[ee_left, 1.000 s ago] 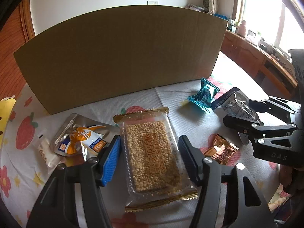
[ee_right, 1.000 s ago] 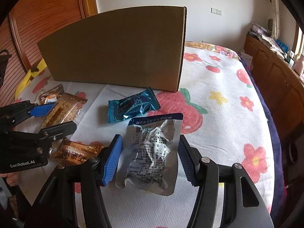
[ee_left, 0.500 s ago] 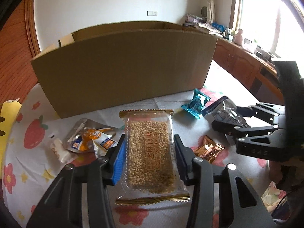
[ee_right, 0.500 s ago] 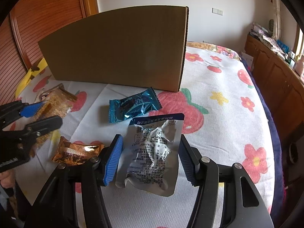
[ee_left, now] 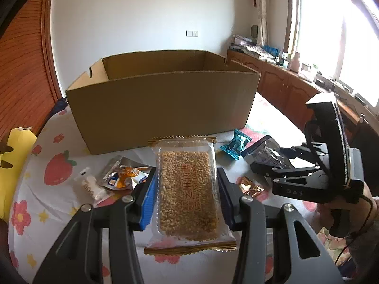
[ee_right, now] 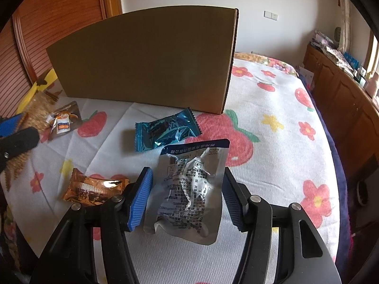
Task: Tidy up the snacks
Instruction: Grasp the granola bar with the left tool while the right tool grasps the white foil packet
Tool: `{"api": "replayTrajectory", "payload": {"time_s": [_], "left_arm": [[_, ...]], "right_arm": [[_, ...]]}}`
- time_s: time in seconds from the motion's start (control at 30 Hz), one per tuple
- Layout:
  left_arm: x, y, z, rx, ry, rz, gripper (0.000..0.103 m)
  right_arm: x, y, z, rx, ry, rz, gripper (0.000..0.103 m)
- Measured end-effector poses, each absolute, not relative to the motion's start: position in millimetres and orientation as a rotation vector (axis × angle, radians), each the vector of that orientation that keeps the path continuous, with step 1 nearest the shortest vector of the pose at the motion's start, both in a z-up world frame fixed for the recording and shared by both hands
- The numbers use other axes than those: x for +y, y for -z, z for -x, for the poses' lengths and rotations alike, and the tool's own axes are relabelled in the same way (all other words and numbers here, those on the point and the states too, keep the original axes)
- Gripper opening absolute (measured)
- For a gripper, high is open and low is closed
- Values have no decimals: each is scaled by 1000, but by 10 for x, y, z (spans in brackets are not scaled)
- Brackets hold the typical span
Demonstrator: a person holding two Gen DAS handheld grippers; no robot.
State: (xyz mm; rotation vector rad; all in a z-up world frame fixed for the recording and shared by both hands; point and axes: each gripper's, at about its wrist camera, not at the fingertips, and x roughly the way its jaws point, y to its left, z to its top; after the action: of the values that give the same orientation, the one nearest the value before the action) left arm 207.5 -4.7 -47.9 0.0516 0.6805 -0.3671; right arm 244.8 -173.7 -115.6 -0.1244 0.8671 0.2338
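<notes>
My left gripper (ee_left: 187, 196) held the sesame bar (ee_left: 187, 189) low by its edges, so it could slip out short of the cardboard box (ee_left: 163, 101), while my right gripper's (ee_right: 187, 196) jaws were closing around the silver pouch (ee_right: 191, 189).

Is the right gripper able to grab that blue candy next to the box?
Probably not right now. The right gripper is closing around the silver pouch, which fills the gap between its fingers. The blue candy lies just beyond the pouch, in the open with nothing on top, so it looks reachable once the pouch is dealt with.
</notes>
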Motion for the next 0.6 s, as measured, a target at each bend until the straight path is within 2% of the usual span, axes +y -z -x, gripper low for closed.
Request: {"api": "replayTrajectory", "payload": {"time_s": [0.23, 0.27, 0.3, 0.6], "left_arm": [[-3, 381, -1984, 653, 355, -28, 46], [0, 371, -1971, 650, 353, -28, 46], [13, 365, -1959, 647, 351, -26, 46], [47, 338, -1923, 635, 349, -17, 46]], "right_arm": [[-1754, 1137, -2434, 868, -256, 107, 53], [-1753, 1121, -2424, 864, -257, 113, 42], [-1758, 1102, -2410, 858, -256, 120, 41], [-1813, 949, -2228, 842, -285, 128, 35]]}}
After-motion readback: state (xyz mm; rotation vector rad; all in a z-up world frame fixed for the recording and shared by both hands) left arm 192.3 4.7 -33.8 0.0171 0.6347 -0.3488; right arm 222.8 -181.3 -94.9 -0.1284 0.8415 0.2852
